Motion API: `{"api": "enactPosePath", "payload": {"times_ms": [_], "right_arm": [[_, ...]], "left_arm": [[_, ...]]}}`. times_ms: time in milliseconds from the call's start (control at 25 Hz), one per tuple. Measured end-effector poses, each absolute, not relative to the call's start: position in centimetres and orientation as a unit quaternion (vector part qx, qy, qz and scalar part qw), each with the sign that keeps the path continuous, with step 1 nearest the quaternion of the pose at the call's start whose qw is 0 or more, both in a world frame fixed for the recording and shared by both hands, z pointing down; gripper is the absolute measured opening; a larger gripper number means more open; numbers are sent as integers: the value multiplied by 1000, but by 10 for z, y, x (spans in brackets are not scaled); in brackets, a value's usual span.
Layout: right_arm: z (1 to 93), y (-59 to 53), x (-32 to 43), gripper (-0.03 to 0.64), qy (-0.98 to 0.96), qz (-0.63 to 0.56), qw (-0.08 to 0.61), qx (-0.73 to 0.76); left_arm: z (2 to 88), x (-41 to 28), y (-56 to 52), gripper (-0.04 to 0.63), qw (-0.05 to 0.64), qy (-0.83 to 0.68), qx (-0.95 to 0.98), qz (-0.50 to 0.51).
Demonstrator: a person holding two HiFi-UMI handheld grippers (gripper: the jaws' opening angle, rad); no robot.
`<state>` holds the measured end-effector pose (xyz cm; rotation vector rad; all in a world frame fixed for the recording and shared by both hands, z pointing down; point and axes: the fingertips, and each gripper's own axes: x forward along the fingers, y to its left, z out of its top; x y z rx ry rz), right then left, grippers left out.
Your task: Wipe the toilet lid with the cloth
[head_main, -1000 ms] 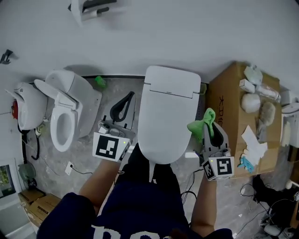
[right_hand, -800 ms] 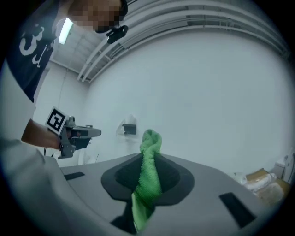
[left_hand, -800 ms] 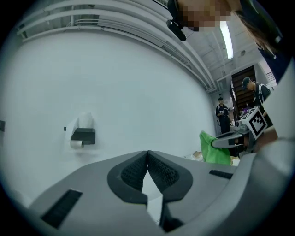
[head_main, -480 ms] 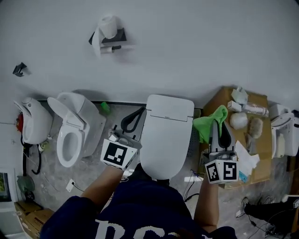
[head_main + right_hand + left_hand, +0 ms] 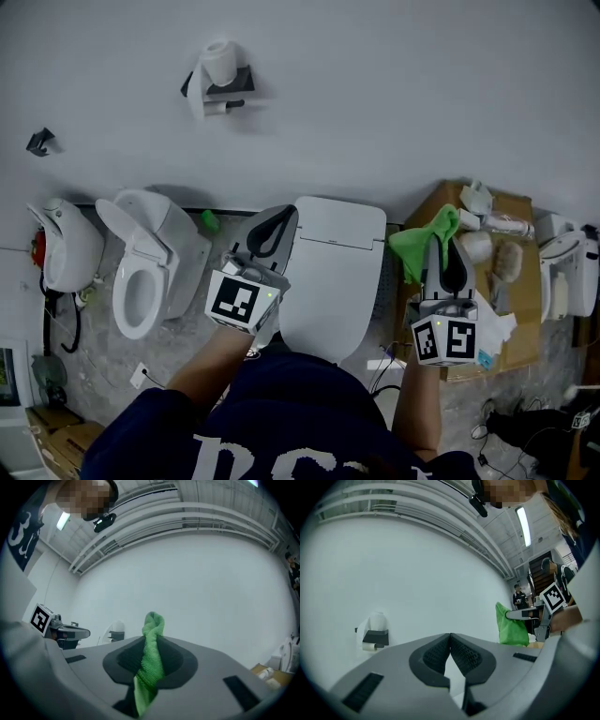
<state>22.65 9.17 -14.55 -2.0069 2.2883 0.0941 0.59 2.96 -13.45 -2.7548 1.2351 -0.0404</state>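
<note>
The right gripper [image 5: 151, 643] has its jaws pressed onto a green cloth [image 5: 151, 665], a twisted fold of which sticks up past the tips while the rest hangs below. The left gripper [image 5: 450, 637] has its jaws brought together with the tips touching and nothing between them. Since half a second ago the left gripper [image 5: 280, 218] has moved forward and now overlaps the left edge of the closed white toilet lid [image 5: 333, 272], whereas before it sat lower beside the bowl. The right gripper [image 5: 440, 246] has barely shifted, and the cloth [image 5: 420, 246] shows just right of the lid, over the near edge of a cardboard box [image 5: 528, 323]. On that box lie white bottles, brush-like items and some paper. A second toilet [image 5: 141, 272] to the left has its lid raised and an empty bowl.
</note>
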Motion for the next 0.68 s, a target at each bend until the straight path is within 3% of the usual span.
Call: {"api": "enactPosePath", "payload": {"times_ms": [680], "right_arm": [[-159, 103, 236, 80, 722, 61, 52, -688]], "left_arm": [[-141, 4, 37, 18, 47, 423, -904, 30]]}}
